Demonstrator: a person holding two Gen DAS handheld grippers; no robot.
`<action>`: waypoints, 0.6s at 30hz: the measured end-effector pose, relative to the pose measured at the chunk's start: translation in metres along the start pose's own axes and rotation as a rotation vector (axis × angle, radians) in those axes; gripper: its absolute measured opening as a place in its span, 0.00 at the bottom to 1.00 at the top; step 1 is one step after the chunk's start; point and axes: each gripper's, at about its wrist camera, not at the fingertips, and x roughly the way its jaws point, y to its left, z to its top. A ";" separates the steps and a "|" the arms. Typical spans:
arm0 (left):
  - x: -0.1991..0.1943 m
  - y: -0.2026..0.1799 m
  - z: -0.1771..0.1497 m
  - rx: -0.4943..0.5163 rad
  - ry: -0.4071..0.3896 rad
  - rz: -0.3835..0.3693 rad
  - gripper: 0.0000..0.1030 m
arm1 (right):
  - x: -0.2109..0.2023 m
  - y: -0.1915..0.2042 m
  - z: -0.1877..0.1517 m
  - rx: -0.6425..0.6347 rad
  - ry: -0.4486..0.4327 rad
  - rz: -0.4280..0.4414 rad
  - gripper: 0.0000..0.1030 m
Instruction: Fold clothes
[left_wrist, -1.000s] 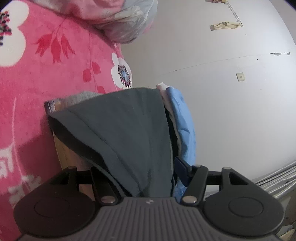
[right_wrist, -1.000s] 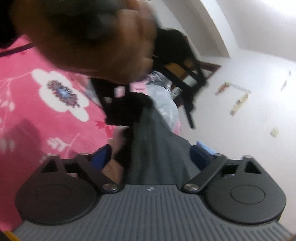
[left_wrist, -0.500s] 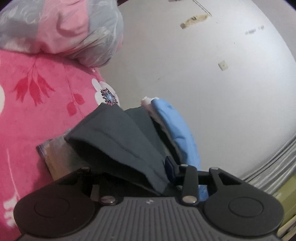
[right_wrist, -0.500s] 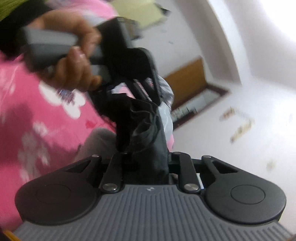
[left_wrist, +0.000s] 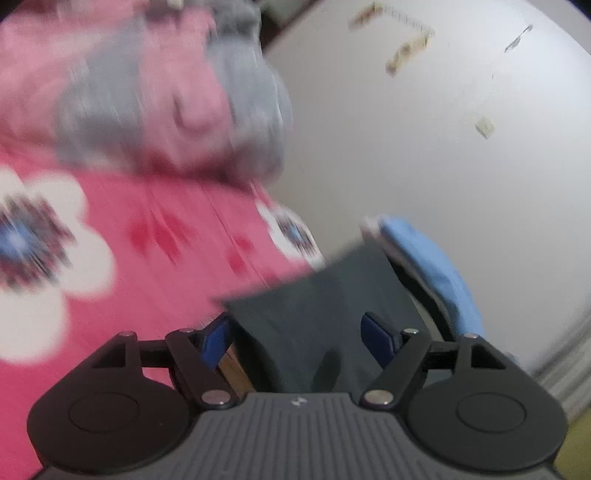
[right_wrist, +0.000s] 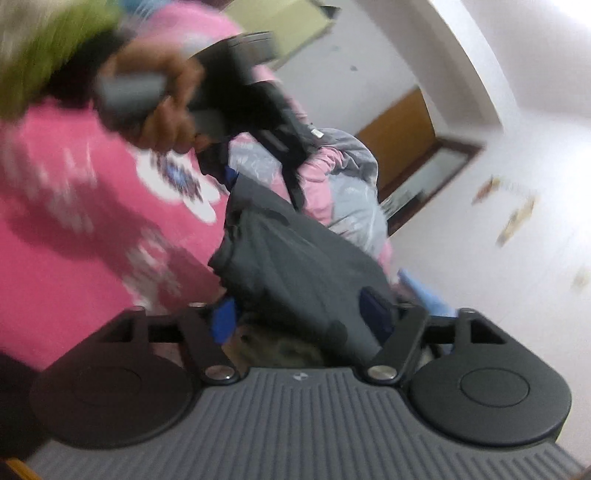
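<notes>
A dark grey garment (left_wrist: 314, 314) lies folded on a pile at the edge of the pink flowered bed; it also shows in the right wrist view (right_wrist: 295, 266). A light blue garment (left_wrist: 432, 266) lies beside it toward the wall. My left gripper (left_wrist: 295, 332) is open, its blue pads on either side of the grey cloth without pinching it. My right gripper (right_wrist: 299, 314) is open over the same garment. The hand with the left gripper (right_wrist: 207, 96) shows above it in the right wrist view. Both views are blurred.
The pink blanket (left_wrist: 110, 258) with white flowers covers the bed. A pink and grey bundle of bedding (left_wrist: 177, 110) lies at its far end. A white wall (left_wrist: 443, 147) runs along the right. A wooden door frame (right_wrist: 406, 140) stands beyond.
Both grippers have opened and let go of the dark grey garment, which now lies on the pile. The left gripper has drawn back and swung left.
</notes>
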 end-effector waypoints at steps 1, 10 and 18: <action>-0.012 -0.006 0.002 0.042 -0.054 0.027 0.75 | -0.010 -0.011 -0.001 0.068 -0.005 0.023 0.73; 0.007 -0.096 -0.036 0.446 -0.032 -0.051 0.75 | 0.031 -0.128 -0.009 0.520 -0.128 0.017 0.38; 0.067 -0.107 -0.071 0.525 0.086 -0.028 0.75 | 0.152 -0.147 -0.081 0.691 0.153 0.047 0.14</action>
